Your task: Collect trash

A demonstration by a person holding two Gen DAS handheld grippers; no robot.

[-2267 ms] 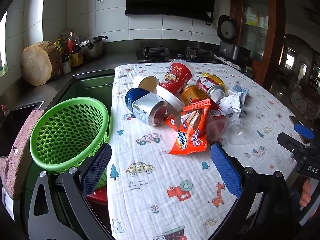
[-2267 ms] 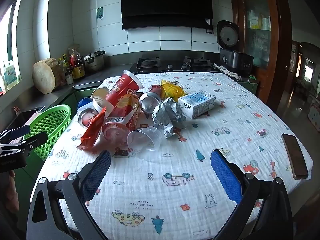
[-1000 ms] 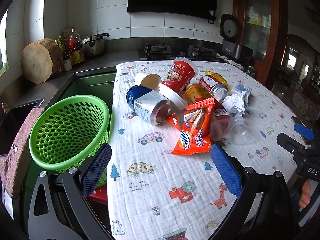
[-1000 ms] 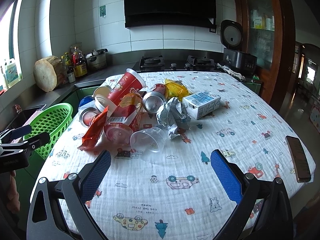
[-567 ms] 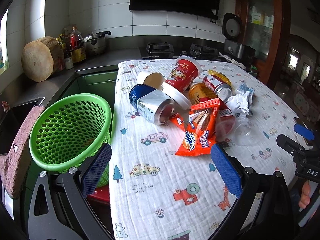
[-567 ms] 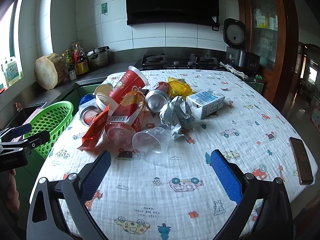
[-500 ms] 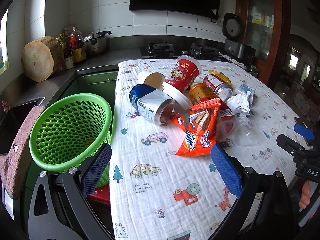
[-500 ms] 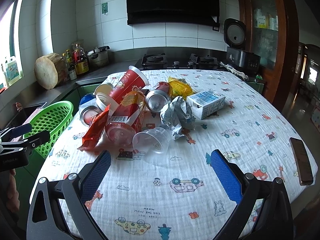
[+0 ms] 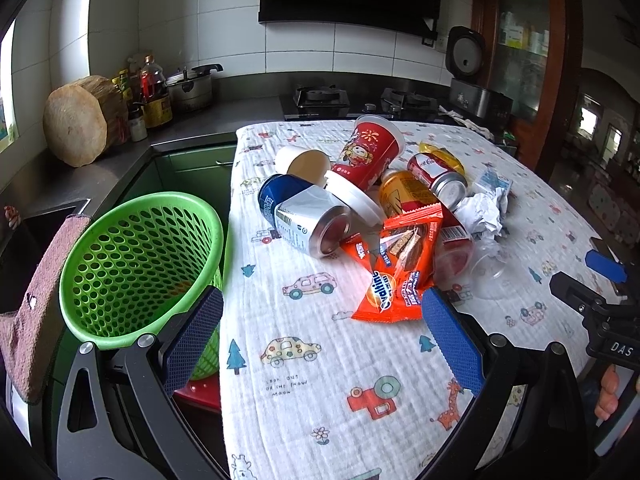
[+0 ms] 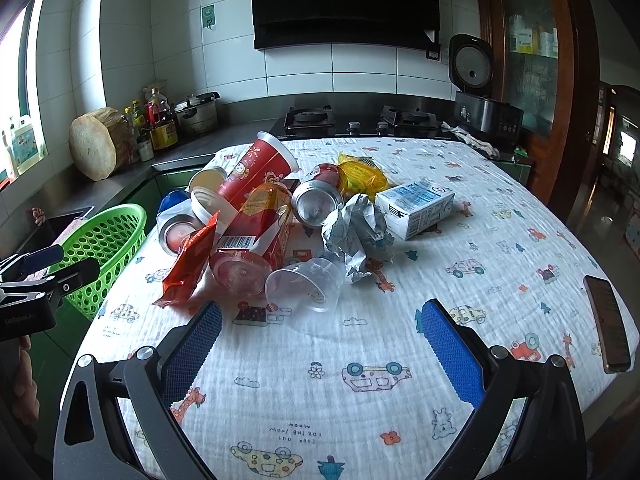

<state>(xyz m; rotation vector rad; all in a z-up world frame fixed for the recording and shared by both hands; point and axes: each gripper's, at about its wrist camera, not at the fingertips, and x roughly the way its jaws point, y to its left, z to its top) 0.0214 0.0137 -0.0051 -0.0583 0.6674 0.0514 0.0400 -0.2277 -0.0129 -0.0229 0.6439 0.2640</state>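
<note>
A kitchen table (image 10: 500,240) with a cloth full of little cars and trees is sitting in front of a stove, and a pile of trash is lying in the middle of it. The left tongs (image 9: 320,344) are hanging wide open over the near edge, holding nothing, and the right tongs (image 10: 320,352) are also wide open and holding nothing. The green basket (image 9: 132,256) is waiting just off the left side of the table, and it is looking almost empty. The orange snack bag (image 9: 400,268) is lying nearest the left tongs, leaning on a silver can (image 9: 308,220) and a clear plastic cup (image 10: 308,284). The things are resting on each other, so pulling one out is likely to make the cans roll, maybe off the table. The clear cup is thin and could squash or pop away if squeezed hard. The phone (image 10: 608,324) is lying near the right edge, well apart from the pile, and it is not trash, so a careless sweep could knock it down.
</note>
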